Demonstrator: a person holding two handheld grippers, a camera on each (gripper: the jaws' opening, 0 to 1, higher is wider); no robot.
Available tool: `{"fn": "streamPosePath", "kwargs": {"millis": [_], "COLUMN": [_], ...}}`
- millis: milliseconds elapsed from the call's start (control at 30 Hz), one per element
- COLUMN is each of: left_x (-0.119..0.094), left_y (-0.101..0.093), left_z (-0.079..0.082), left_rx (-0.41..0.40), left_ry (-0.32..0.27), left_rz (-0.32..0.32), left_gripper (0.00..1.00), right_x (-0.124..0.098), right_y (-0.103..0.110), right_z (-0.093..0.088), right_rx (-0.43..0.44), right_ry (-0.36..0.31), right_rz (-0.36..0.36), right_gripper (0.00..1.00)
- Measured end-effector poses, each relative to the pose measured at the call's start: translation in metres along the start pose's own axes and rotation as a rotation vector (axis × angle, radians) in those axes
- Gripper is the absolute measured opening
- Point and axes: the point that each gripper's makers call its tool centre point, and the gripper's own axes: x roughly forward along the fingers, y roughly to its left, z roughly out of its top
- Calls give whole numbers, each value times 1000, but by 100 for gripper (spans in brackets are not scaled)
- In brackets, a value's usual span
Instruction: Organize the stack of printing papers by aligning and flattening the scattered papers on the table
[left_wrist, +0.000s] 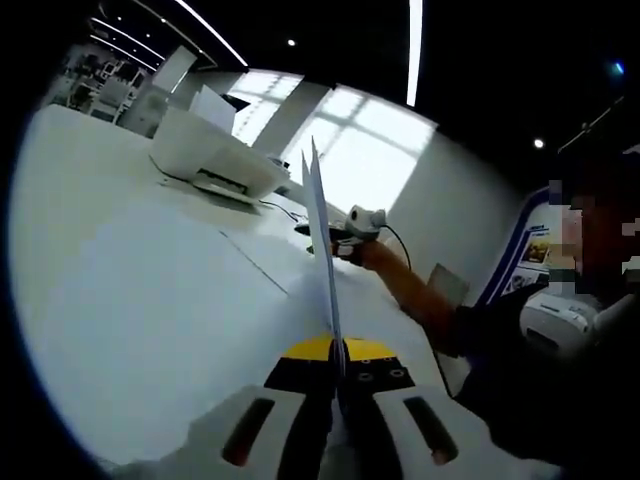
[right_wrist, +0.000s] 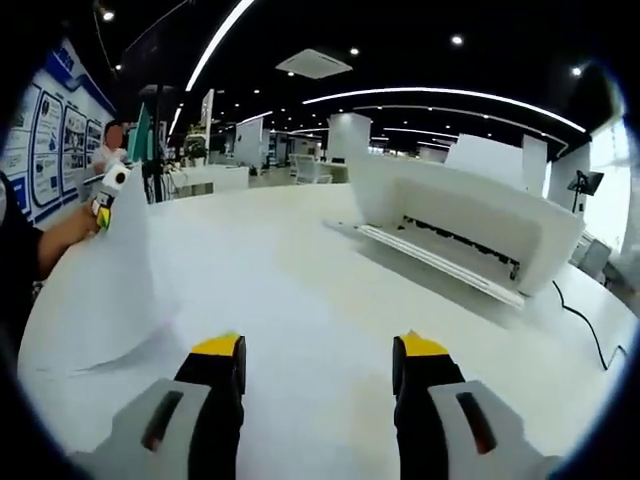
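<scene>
Status from my end: the task looks early to mid, as I judge it. No squared, flat stack lies anywhere on the big white tabletop (right_wrist: 300, 290). The sheets are up off the surface, so aligning and flattening are both still to do.

White desktop printer with a paper tray (right_wrist: 470, 225) sits well ahead and to the right of my right gripper (right_wrist: 320, 365), with a black cable trailing off its far side. In the left gripper view the same printer (left_wrist: 215, 150) is far ahead and to the left of my left gripper (left_wrist: 337, 375).

Thin white printing papers (left_wrist: 322, 240): in the left gripper view I see them edge-on, rising straight out from between the left jaws like a blade. The left jaws are closed on the lower edge of the sheets; grip looks firm, though I can't tell how many sheets are held.

In the right gripper view those papers (right_wrist: 110, 280) hang ahead and to the left, curling down until the bottom edge meets the table. The left gripper (right_wrist: 108, 190) shows at their top, held by the person's hand.

Right gripper: jaws wide apart, nothing between them, hovering over bare table. The papers are well to its left, not touching.

What's left, I reckon: lay the sheets down, square the edges, press flat.
</scene>
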Motion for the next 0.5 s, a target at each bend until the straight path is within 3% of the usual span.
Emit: {"fn": "streamPosePath", "kwargs": {"millis": [233,500], "left_x": [0,1], "left_y": [1,0], "left_z": [1,0], "left_rx": [-3,-3], "left_ry": [-2,-2], "left_rz": [-3,-3], "left_gripper": [7,7], "right_x": [14,19], "right_y": [-5,-13], "right_z": [-11,-7], "right_rx": [27,65], "right_ry": [16,-19], "right_rz": [-6,-36], "right_gripper": [54,57]}}
